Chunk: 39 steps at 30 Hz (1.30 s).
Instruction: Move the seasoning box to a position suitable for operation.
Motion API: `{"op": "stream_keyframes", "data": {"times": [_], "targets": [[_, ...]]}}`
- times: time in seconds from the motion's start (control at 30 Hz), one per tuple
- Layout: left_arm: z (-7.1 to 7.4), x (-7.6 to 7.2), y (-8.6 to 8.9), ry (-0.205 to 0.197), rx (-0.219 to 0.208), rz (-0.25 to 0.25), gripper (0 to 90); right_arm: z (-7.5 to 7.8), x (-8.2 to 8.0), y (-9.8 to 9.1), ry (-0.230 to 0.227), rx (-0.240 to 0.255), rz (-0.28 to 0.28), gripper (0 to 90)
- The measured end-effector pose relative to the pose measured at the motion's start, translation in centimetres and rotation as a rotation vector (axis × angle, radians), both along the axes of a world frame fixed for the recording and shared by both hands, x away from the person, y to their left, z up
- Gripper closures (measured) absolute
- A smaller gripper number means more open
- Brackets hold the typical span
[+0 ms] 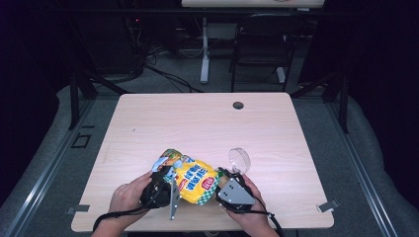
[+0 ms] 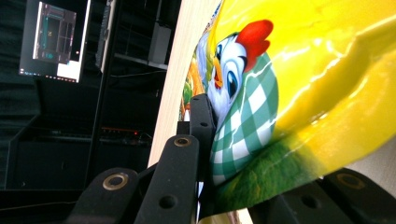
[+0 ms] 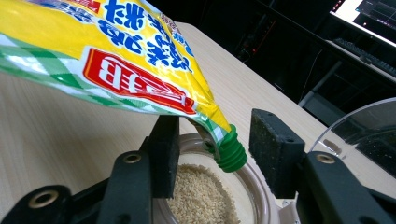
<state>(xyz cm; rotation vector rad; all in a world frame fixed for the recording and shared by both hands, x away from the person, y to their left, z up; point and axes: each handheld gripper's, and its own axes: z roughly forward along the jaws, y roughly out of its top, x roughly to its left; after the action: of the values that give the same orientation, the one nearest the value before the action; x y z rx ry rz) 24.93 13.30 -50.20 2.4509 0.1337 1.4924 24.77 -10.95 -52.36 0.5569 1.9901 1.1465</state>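
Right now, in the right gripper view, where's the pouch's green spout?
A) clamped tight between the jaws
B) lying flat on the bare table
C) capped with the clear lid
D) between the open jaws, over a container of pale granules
D: the green spout of the yellow pouch hangs in the gap between the right gripper's spread jaws, touching neither, above the container of pale granules.

The bag [image 2: 299, 84] is shiny, smooth plastic, and its green spout [image 3: 231, 151] is ridged plastic. The table [image 1: 197, 123] is pale, matt wood. The lid [image 1: 239, 160] is clear plastic. The jaw pads [image 3: 273, 149] look rough and dull black.
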Motion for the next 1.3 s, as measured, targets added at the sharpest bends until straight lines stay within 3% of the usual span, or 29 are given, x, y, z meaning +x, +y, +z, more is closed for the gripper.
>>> {"op": "stream_keyframes", "data": {"times": [0.2,0.43,0.67,0.7,0.97,1.3], "targets": [[-0.3,0.1,0.4,0.007,-0.013,0.007,86.3,0.0,0.0,-0.1,0.0,0.001,-0.006,50.4],[-0.6,0.3,0.9,0.042,-0.054,0.019,86.3,0.0,0.1,-0.4,0.013,0.005,-0.012,50.2],[-0.7,0.9,1.8,0.086,-0.147,0.037,86.4,-0.1,0.0,-0.5,0.011,0.014,-0.016,50.2],[-0.9,0.9,1.9,0.094,-0.178,0.037,86.4,-0.1,0.0,-0.5,0.011,0.013,-0.017,50.2],[-1.2,1.1,2.6,0.147,-0.266,0.035,86.5,-0.1,-0.1,-0.6,0.018,0.014,-0.018,50.4],[-1.5,1.4,3.1,0.184,-0.292,0.048,86.5,-0.1,0.0,-0.7,0.017,0.022,-0.024,50.7]]}}
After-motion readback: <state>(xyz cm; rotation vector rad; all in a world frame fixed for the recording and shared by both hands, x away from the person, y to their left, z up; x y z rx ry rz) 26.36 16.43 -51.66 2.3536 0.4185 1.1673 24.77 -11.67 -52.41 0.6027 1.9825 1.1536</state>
